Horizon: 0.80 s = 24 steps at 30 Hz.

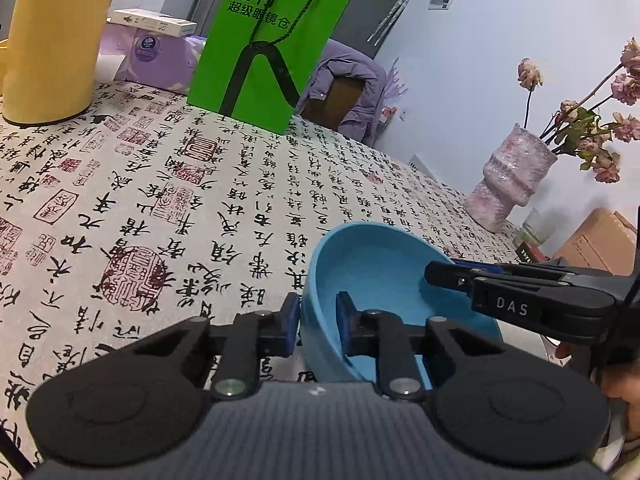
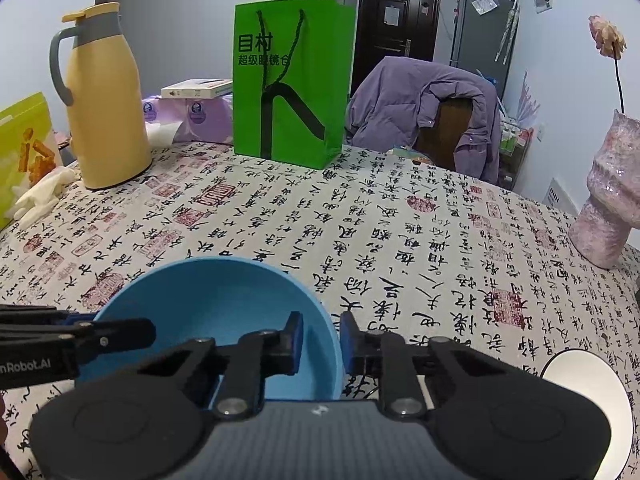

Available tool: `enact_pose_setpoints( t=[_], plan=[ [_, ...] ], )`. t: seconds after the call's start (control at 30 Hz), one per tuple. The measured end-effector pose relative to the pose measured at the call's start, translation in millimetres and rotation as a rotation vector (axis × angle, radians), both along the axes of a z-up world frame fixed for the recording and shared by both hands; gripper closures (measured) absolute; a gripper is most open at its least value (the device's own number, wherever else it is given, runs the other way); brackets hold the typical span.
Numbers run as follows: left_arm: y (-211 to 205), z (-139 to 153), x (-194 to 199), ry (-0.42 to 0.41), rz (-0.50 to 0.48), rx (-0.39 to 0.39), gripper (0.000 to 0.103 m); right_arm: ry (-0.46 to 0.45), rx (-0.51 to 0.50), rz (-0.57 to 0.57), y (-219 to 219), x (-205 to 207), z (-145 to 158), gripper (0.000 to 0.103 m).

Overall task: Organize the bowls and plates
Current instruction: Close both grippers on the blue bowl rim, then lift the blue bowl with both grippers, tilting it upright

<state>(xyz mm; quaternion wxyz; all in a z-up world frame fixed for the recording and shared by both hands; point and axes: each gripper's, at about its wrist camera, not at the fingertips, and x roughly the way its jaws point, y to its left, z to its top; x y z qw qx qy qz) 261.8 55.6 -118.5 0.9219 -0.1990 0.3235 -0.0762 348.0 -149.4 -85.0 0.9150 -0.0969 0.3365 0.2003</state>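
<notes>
A blue bowl point(image 1: 380, 272) rests on the calligraphy-print tablecloth point(image 1: 160, 200), tilted in the left wrist view. My left gripper point(image 1: 318, 316) is shut on its near-left rim, one pad outside the wall and one inside. My right gripper point(image 1: 434, 276) comes in from the right and clamps the opposite rim. In the right wrist view the same blue bowl point(image 2: 224, 296) sits low and left of centre, with my right gripper point(image 2: 322, 336) shut on its right rim and the left gripper point(image 2: 150, 330) on its left rim. A white plate point(image 2: 580, 380) lies to the right of the bowl.
A yellow thermos jug point(image 2: 104, 112), a green paper bag point(image 2: 292, 88) and purple tissue packs point(image 2: 204, 116) stand along the far side. A pink vase point(image 2: 604, 208) with dried flowers is at the right edge. A chair with a purple jacket point(image 2: 424, 100) stands behind the table.
</notes>
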Motion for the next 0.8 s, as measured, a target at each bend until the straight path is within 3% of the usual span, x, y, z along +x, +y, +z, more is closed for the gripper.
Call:
enact_pose_setpoints(
  t=[0.8],
  plan=[
    [0.3,7.8,-6.7,-0.030,0.049,0.020,0.086,-0.025,0.074,-0.010,-7.4,-20.3,9.6,0.093]
  ],
)
